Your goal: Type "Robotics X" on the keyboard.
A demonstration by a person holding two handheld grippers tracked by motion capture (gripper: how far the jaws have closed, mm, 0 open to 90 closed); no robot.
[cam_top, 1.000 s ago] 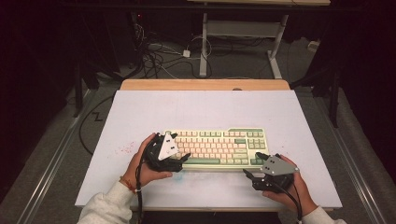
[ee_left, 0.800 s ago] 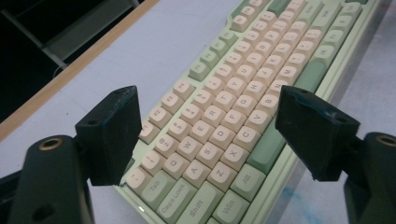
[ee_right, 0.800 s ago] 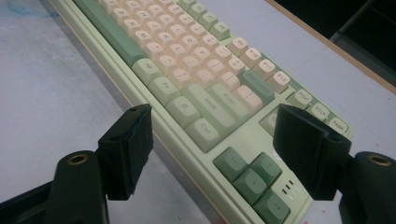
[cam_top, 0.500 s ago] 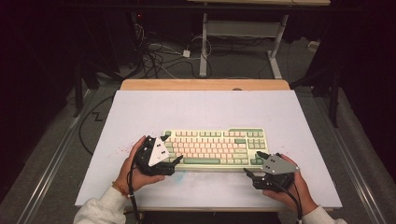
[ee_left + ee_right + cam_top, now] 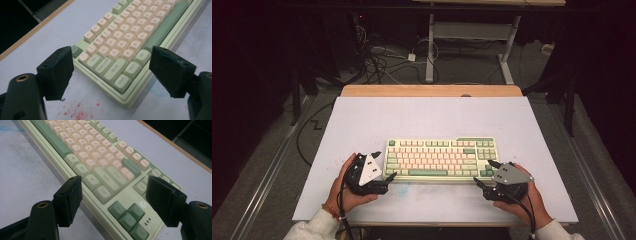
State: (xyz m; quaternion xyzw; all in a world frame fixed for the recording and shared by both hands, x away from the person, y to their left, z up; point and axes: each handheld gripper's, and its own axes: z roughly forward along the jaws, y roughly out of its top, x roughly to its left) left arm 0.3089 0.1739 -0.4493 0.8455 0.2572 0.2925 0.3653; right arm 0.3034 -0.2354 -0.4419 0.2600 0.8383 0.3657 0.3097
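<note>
pale grey tabletop (image 5: 362,120), red specks near front-left, wooden far edge; dark room, cables (image 5: 382,55) on floor. keyboard (image 5: 437,157) central. left tongs (image 5: 384,167), right tongs (image 5: 482,172) gape wide, empty, at keyboard's ends.

left gripper (image 5: 112,75): jaws wide apart, nothing clamped | keyboard (image 5: 130,42): near-left corner between the jaws, not touching them | table (image 5: 50,27): white, red specks (image 5: 77,113) near the corner

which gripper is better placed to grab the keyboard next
Right, probably. The right gripper has open jaws already straddling the keyboard at its arrow-key corner. The left gripper is open too, just short of the Ctrl corner.
</note>
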